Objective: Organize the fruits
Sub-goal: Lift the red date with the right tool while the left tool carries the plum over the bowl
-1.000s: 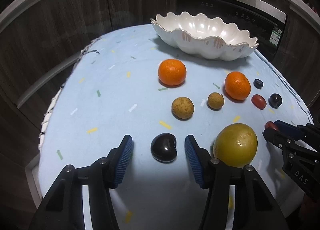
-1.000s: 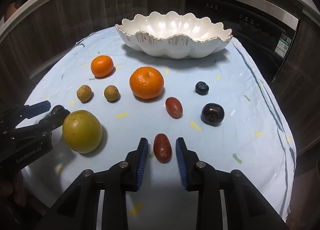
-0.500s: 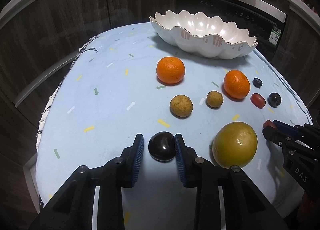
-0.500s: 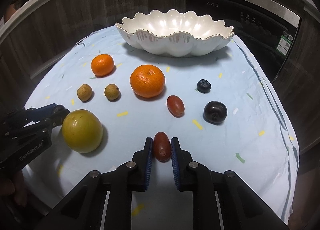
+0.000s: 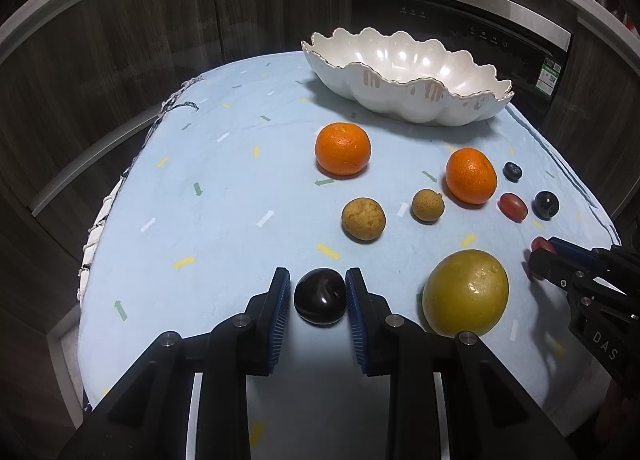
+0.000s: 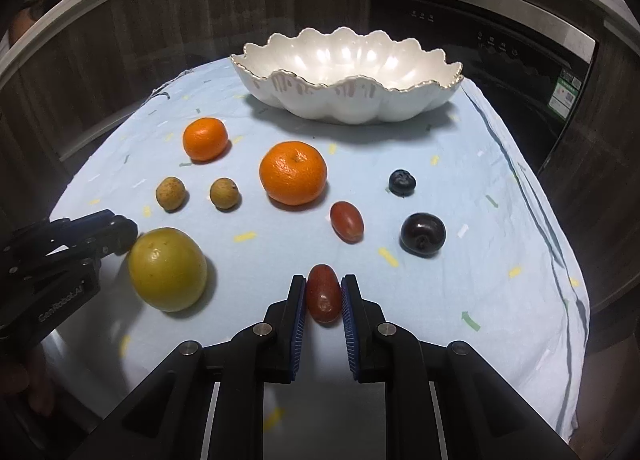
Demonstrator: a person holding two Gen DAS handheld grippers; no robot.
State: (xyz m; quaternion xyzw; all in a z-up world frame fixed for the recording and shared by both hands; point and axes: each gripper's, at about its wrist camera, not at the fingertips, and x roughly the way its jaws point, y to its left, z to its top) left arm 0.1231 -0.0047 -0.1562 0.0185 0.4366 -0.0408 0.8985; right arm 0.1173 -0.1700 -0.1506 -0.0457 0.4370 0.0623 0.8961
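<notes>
A dark plum [image 5: 320, 296] lies on the blue cloth between the blue pads of my left gripper [image 5: 318, 276]; its jaws are closing and both pads touch the plum's sides. My right gripper [image 6: 323, 282] is shut on an oblong red fruit [image 6: 323, 294] that rests on the cloth. In the left wrist view the right gripper's tips [image 5: 540, 256] show at the right edge with the red fruit between them. A white scalloped bowl [image 6: 352, 78] stands empty at the far side of the table.
A large yellow-green fruit [image 6: 168, 268] sits between the two grippers. Beyond lie two oranges [image 6: 293, 172] [image 6: 205, 139], two brown longans [image 6: 225, 193] [image 6: 171, 193], a second red fruit [image 6: 347, 221], a second dark plum [image 6: 423, 234] and a blueberry [image 6: 402, 182]. Dark cabinets surround the table.
Both grippers closed in place: the left pads came in from wide apart onto the dark plum, and the right pads shut on the oblong red fruit. Neither fruit has left the cloth.
</notes>
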